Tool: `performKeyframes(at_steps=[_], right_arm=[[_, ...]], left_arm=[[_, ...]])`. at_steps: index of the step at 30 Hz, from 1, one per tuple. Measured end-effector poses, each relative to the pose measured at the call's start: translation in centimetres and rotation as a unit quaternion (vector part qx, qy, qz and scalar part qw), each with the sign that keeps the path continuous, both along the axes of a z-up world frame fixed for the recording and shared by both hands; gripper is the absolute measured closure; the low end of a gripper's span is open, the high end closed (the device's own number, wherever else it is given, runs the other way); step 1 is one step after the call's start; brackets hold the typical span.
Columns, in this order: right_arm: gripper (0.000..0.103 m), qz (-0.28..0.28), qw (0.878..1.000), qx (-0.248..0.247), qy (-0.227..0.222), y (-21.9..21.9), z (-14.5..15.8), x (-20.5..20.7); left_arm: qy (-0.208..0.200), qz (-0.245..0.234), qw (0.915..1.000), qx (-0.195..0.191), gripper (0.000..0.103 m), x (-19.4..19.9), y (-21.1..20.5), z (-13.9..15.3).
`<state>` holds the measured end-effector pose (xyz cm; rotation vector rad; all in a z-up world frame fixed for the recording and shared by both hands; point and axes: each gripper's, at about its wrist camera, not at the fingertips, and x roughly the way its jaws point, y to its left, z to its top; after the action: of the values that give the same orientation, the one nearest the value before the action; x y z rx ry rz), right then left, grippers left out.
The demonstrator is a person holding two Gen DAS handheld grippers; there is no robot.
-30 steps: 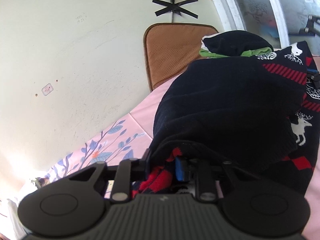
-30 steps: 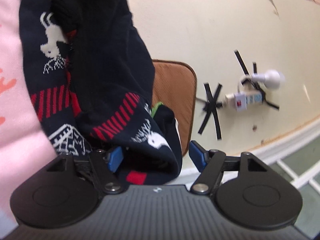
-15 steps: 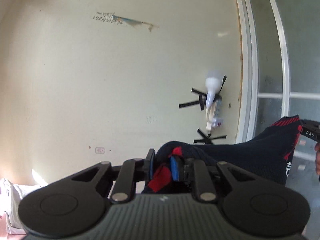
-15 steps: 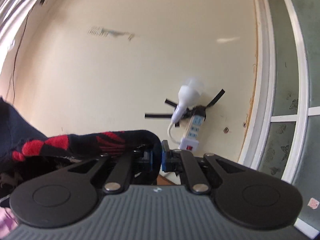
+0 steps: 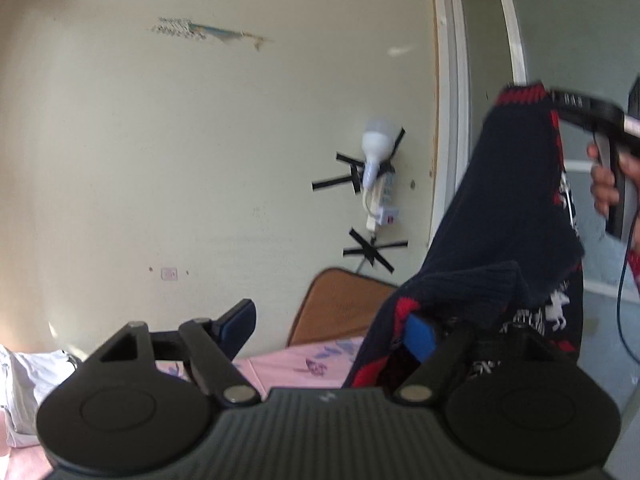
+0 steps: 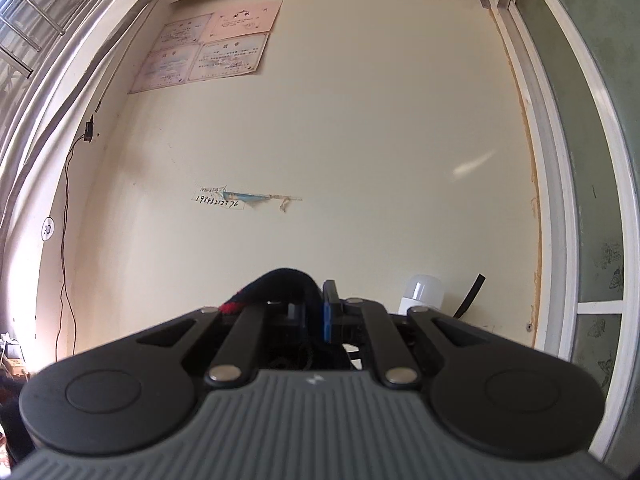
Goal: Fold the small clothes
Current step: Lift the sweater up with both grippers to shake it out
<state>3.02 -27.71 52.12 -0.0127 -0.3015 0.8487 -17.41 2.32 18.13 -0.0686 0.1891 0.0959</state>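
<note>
A dark navy knitted sweater (image 5: 516, 216) with red bands and white reindeer hangs in the air at the right of the left wrist view. My right gripper (image 5: 558, 100), held by a hand (image 5: 604, 188), grips its top edge there. In the right wrist view this gripper (image 6: 316, 306) is shut on a fold of the sweater (image 6: 280, 282) and points up at the wall. My left gripper (image 5: 328, 322) is lower, and its jaws are opening. A bottom corner of the sweater drapes over its right finger's blue pad (image 5: 418, 334), while the gap between the fingers is bare.
A pink floral sheet (image 5: 280, 364) lies below, with a brown cushion (image 5: 340, 308) against the cream wall. A white cloth (image 5: 28, 380) lies at the far left. A bulb and power strip (image 5: 376, 168) are taped to the wall beside a white window frame (image 5: 452, 160).
Both grippers have risen from the bed, lifting the sweater. The right gripper closed on its edge and went higher. The left jaws, shut on the sweater before, have now spread apart.
</note>
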Motion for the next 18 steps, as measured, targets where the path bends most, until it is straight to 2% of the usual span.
performKeyframes(at_steps=[4, 7, 10, 12, 14, 15, 16, 18], right_arm=[[0.093, -0.001, 1.000, -0.023, 0.011, 1.0, 0.7, 0.0], [0.093, -0.010, 0.999, -0.030, 0.014, 1.2, 1.8, 0.1], [0.093, -0.017, 0.999, -0.030, 0.015, 0.8, 3.3, -0.7], [0.093, -0.021, 0.999, -0.030, 0.012, 0.8, 4.1, -0.9], [0.093, -0.024, 0.999, -0.030, 0.007, 0.8, 4.4, -0.8], [0.093, -0.025, 0.999, -0.029, 0.005, 0.7, 4.9, -1.2], [0.093, -0.026, 0.999, -0.028, 0.003, 0.6, 5.4, -1.6], [0.093, -0.028, 0.999, -0.025, -0.002, 0.4, 7.6, -3.0]], left_arm=[[0.045, -0.040, 0.9982, -0.005, 0.026, 2.2, -2.3, -4.9], [0.059, -0.070, 0.9958, -0.004, 0.026, 3.6, -3.9, -7.5], [0.058, -0.085, 0.9947, -0.002, 0.024, 4.8, -5.1, -8.9], [0.052, -0.093, 0.9943, -0.001, 0.017, 5.2, -5.8, -9.6], [0.040, -0.099, 0.9942, 0.009, 0.015, 5.6, -6.5, -10.1], [0.034, -0.097, 0.9946, 0.018, 0.020, 5.7, -6.9, -10.2], [0.030, -0.092, 0.9949, 0.028, 0.030, 5.9, -7.2, -10.4], [0.040, -0.091, 0.9939, 0.047, 0.094, 6.4, -7.2, -10.5]])
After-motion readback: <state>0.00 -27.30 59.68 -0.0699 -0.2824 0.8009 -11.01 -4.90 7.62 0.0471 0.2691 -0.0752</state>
